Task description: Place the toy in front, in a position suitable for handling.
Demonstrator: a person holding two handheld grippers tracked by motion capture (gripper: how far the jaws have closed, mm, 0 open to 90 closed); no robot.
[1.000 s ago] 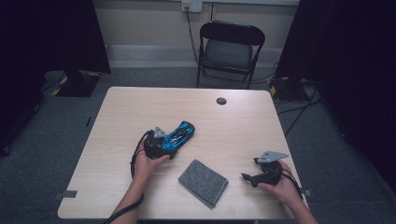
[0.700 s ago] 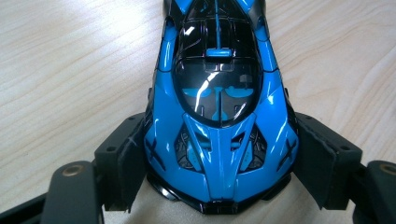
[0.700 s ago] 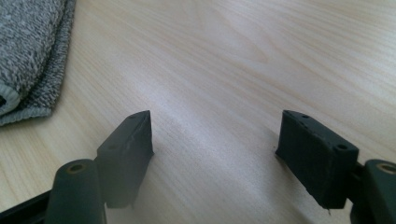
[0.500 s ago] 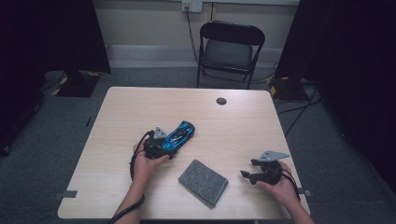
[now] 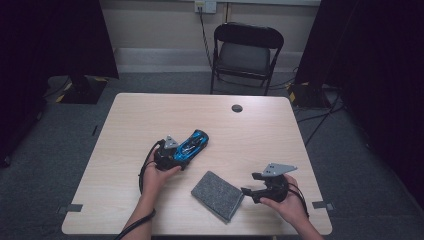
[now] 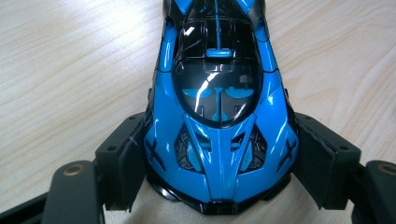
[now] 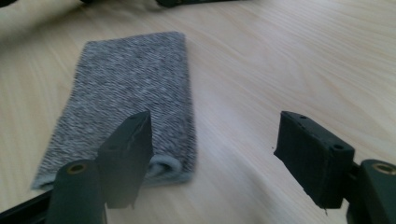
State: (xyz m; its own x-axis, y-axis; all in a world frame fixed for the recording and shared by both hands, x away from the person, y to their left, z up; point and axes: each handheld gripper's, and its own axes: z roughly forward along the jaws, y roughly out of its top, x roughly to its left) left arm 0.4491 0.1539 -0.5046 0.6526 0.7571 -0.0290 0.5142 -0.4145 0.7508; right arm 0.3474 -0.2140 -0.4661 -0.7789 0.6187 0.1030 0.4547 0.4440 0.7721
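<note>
Claw pads of the left claw (image 5: 181,156) press both flanks of the glossy blue-and-black toy sports car (image 6: 219,107), which rests on the pale wooden surface (image 5: 125,130) left of centre. Its jaws have just closed in on it. Right claw (image 5: 248,186) stands open, empty, just beside the folded grey knitted cloth (image 7: 126,98) lying flat nearby.
</note>
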